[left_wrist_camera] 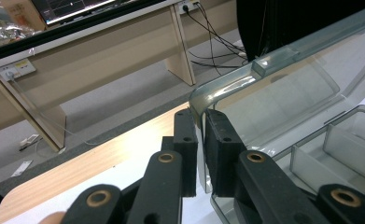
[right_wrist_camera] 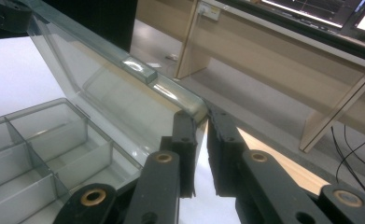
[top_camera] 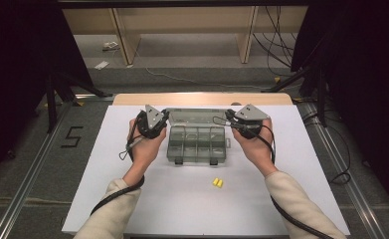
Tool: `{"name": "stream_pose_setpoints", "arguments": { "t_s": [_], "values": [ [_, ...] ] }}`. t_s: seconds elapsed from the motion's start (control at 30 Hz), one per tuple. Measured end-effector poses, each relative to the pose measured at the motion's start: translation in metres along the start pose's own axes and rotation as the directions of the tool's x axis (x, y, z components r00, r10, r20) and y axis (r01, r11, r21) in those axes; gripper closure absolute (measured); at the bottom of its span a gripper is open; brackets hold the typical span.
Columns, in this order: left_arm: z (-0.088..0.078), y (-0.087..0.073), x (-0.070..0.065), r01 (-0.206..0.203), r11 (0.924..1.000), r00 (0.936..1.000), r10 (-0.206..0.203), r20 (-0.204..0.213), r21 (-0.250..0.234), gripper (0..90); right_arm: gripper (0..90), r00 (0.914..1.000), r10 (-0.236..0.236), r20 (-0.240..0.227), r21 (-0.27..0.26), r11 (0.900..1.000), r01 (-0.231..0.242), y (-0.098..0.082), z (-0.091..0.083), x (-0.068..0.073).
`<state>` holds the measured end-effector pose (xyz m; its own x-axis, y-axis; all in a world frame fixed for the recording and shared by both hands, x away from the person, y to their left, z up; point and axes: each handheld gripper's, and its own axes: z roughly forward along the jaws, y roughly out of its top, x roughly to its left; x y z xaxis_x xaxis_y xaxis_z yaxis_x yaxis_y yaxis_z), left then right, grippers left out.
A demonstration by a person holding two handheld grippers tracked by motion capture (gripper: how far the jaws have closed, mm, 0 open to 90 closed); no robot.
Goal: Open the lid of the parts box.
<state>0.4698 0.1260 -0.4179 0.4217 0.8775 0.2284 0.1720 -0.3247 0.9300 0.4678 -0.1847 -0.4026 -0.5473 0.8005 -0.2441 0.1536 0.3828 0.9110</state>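
Across the middle of the white rectangular tabletop, toward its far edge, sits the clear grey plastic compartment box with its transparent hinged lid raised at the back. The box's front edge with two dark latches faces the person, and its dividers split it into several small bays that look empty.

At the lid's left corner, the left gripper has its black jaws narrowed onto the lid edge; in the left gripper view the left gripper pinches the rounded corner of the lid between both pads, with the box's compartments to the right. At the lid's right corner, the right gripper does the same; in the right gripper view the right gripper clamps the lid at its curved corner, with the compartments to the left. Both hands sit just outside the box's short sides.

Nearer the front edge, right of centre and well apart from the box, lie two small yellow pieces, too small to identify.

From above, the grey plates on both grippers cover the jaw tips, and the clear lid is hard to trace against the tabletop. Both sleeves are cut off at the bottom.
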Motion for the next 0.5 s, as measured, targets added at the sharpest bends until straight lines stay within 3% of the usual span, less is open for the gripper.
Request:
{"name": "stream_pose_setpoints", "arguments": {
  "t_s": [0.5],
  "values": [
    [0.006, 0.0035, 0.0034, 0.023, 0.9997, 0.9997, -0.023, 0.004, 0.005, 83.2, 83.2, 0.9993, 0.038, 0.004, -0.007, 0.999, -0.038, 0.0017, 0.008, -0.0044]
  ]
}}
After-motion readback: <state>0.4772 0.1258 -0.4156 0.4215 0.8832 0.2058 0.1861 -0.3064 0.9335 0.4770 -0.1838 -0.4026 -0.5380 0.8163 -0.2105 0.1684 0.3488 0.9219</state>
